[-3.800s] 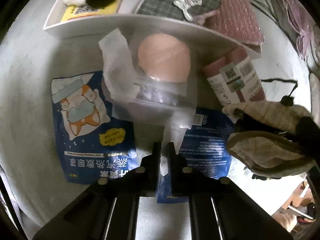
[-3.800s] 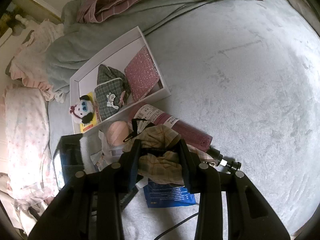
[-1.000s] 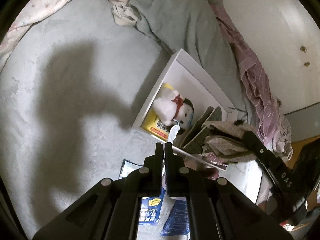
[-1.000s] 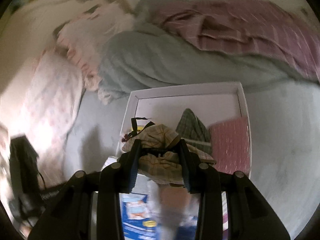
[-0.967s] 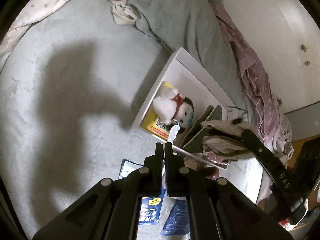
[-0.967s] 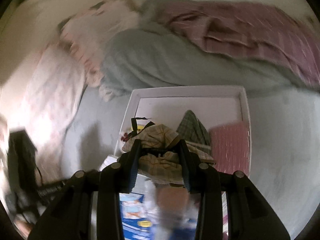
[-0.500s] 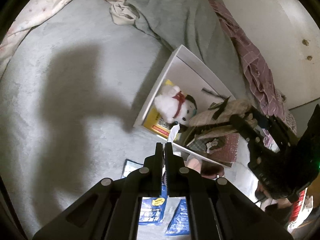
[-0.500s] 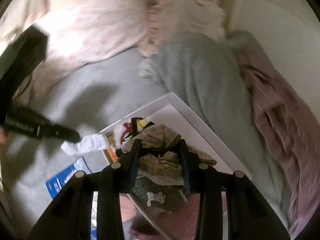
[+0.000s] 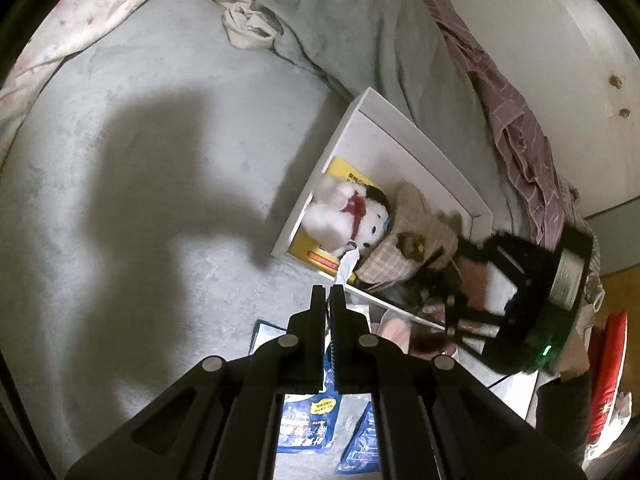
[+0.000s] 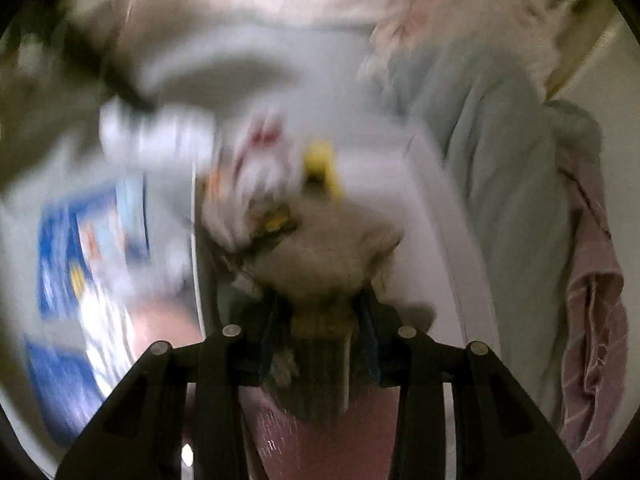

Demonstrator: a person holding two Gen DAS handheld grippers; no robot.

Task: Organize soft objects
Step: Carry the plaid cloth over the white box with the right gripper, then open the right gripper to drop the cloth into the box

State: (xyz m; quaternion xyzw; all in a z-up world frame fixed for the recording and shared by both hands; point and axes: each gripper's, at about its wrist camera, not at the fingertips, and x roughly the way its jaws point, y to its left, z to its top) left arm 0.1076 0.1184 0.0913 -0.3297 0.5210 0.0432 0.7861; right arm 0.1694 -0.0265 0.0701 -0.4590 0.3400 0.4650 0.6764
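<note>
My left gripper (image 9: pixel 327 294) is shut on the edge of a clear plastic bag (image 9: pixel 347 265) and holds it above the bed. A white box (image 9: pixel 404 148) lies on the grey bedding with a white plush dog (image 9: pixel 346 216) inside. The beige plaid cloth pouch (image 9: pixel 416 240) lies in the box beside the dog. My right gripper (image 10: pixel 320 300) is over the box, its jaws spread on either side of the pouch (image 10: pixel 320 264). The right wrist view is blurred by motion. The right gripper also shows in the left wrist view (image 9: pixel 516 296).
Blue eye-mask packets (image 9: pixel 308 420) lie on the bed below the box. A pink round item (image 9: pixel 394 326) lies by the box's near wall. A grey blanket (image 9: pixel 360 28) and pink plaid cloth (image 9: pixel 516 120) are heaped behind the box. A pink glitter pouch (image 10: pixel 320 436) is in the box.
My right gripper has swung down into the box with the plaid pouch and its jaws have spread apart. The left gripper has barely moved and still holds the bag.
</note>
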